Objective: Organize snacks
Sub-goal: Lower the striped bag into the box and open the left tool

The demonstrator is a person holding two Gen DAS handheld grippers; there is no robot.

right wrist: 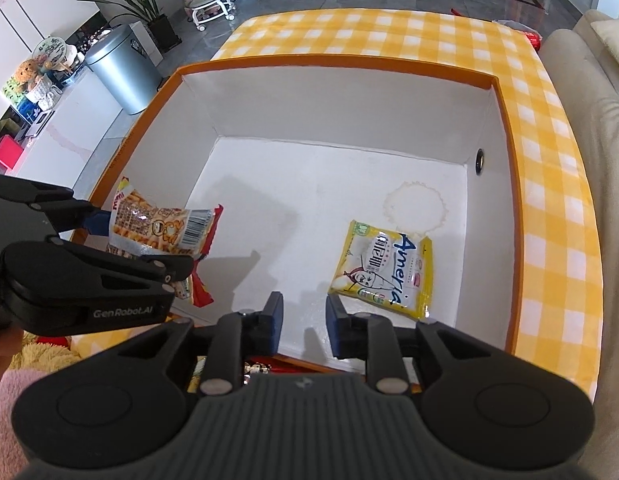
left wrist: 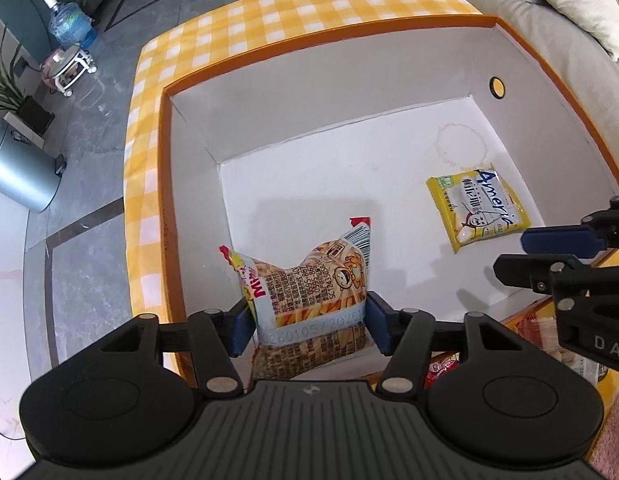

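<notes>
Left gripper [left wrist: 307, 326] points steeply down into the orange-rimmed white cardboard box [left wrist: 293, 120], with an orange-and-red foil snack bag printed with fries [left wrist: 309, 280] between its blue pads [left wrist: 379, 326]. The bag sits against both pads at its sealed bottom strip and looks gripped, though the jaws stand fairly wide around it. In the right wrist view the same bag [right wrist: 165, 228] hangs at the box's near-left corner, just above the white floor, upper end tilted toward the box centre. Right gripper [right wrist: 303, 320] is over the near edge of the box, jaws close together with a narrow gap and nothing between them: released, empty. A yellow-and-white flat snack packet with blue lettering [right wrist: 383, 270] lies flat on the box floor just ahead and right of the right gripper, not touching it, beside a faint ring stain [right wrist: 415, 208]. The box sits on a yellow-and-white checked tablecloth [right wrist: 389, 36].
</notes>
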